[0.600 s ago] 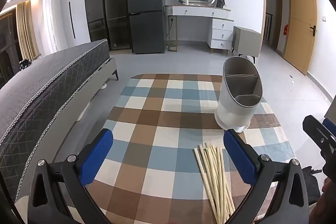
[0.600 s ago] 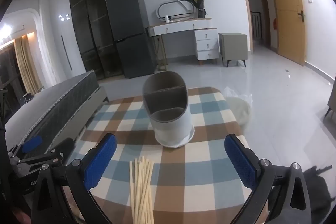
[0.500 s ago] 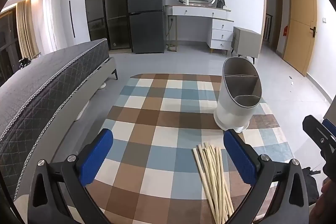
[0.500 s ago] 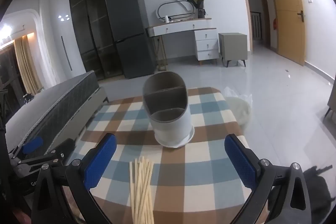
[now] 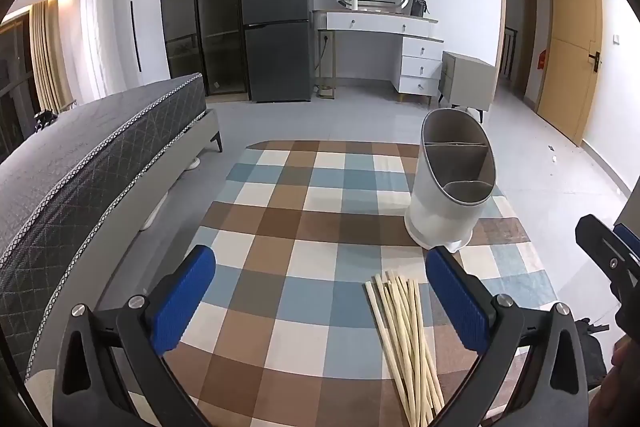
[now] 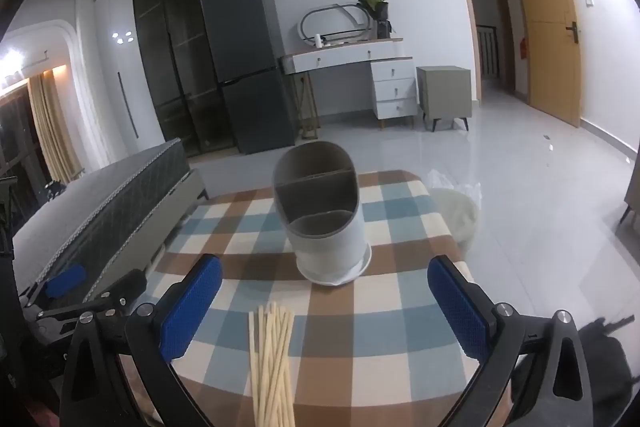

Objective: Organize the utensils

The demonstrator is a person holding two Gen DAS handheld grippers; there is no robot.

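A bundle of pale, thin wooden chopsticks (image 5: 404, 339) lies flat on my desk, which is covered by a blue, brown and cream checked cloth (image 5: 304, 227). The sticks are long and straight, slightly fanned at their far tips and bunched toward me. At about twelve o'clock from them, near but apart, stands the white oval plastic utensil holder (image 6: 326, 223) with a grey-lined inside, split by partitions into compartments, sitting upright on its wider white base.

My left gripper (image 5: 320, 303) has its blue-padded jaws spread wide with nothing held; the chopsticks lie on the desk just inside its right pad. My right gripper (image 6: 324, 307) is equally wide and holds nothing, the chopsticks lying below the gap, left of centre.
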